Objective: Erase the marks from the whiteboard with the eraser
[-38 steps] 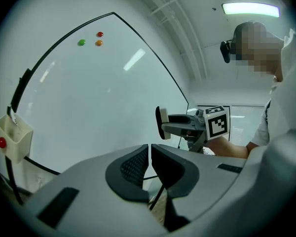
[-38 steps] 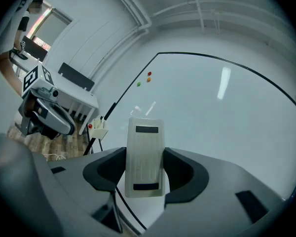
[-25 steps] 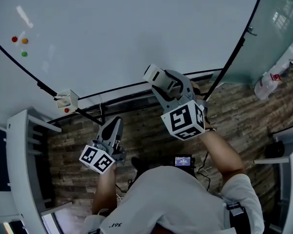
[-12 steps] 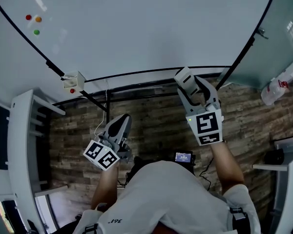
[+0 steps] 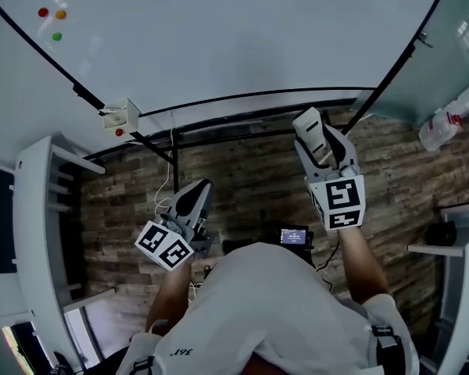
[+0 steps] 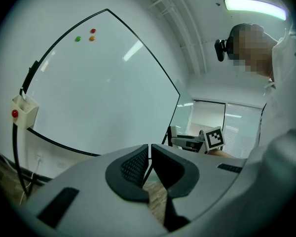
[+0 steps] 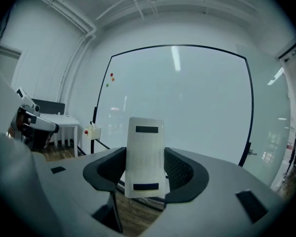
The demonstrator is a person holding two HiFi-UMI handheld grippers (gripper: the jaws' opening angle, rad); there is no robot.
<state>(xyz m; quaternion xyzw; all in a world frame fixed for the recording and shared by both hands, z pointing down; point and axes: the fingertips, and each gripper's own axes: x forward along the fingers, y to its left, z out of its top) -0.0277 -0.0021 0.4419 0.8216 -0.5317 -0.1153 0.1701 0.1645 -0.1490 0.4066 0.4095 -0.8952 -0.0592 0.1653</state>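
Observation:
A large whiteboard [image 5: 234, 37] fills the top of the head view, and I see no marks on its surface. My right gripper [image 5: 316, 135] is shut on a white eraser [image 7: 146, 157], held upright below the board's lower edge and not touching it. My left gripper [image 5: 197, 198] hangs lower over the wooden floor, jaws shut with nothing between them. In the left gripper view the board [image 6: 103, 88] lies ahead and the left gripper [image 6: 150, 158] shows its pads pressed together.
Three coloured magnets [image 5: 51, 18] sit at the board's top left. A small white holder [image 5: 120, 117] with a red dot hangs at the board's lower left corner. A white desk [image 5: 39, 233] stands at the left, a plastic bag [image 5: 445, 127] at the right.
My right gripper with the eraser has dropped away from the board and moved right. The head view has shifted slightly. The left gripper has barely moved.

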